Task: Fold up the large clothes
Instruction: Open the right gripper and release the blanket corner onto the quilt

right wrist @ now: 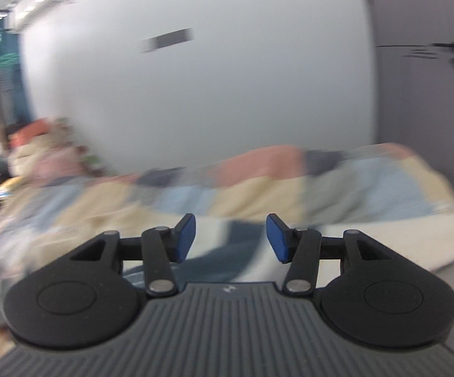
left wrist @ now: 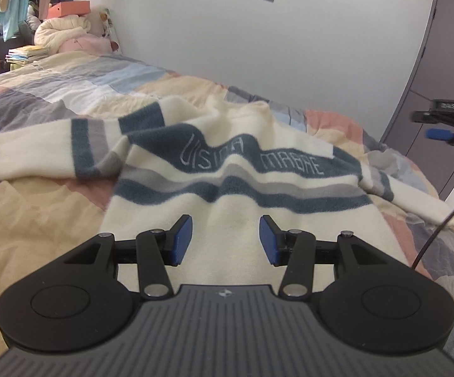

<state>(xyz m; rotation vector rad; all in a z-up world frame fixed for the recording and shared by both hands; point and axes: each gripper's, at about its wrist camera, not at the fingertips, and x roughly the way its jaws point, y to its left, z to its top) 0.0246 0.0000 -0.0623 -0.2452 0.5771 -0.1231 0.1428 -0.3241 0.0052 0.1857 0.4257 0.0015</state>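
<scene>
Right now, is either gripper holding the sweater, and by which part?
Nothing is held. The left gripper and right gripper both stand open above the striped sweater, with no cloth between the pads.

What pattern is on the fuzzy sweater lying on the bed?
Cream fuzzy sweater with blue and grey stripes; clearest in the left wrist view.

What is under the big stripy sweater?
The sweater lies on a patchwork quilt covering the bed. The quilt beneath the sweater is hidden.
</scene>
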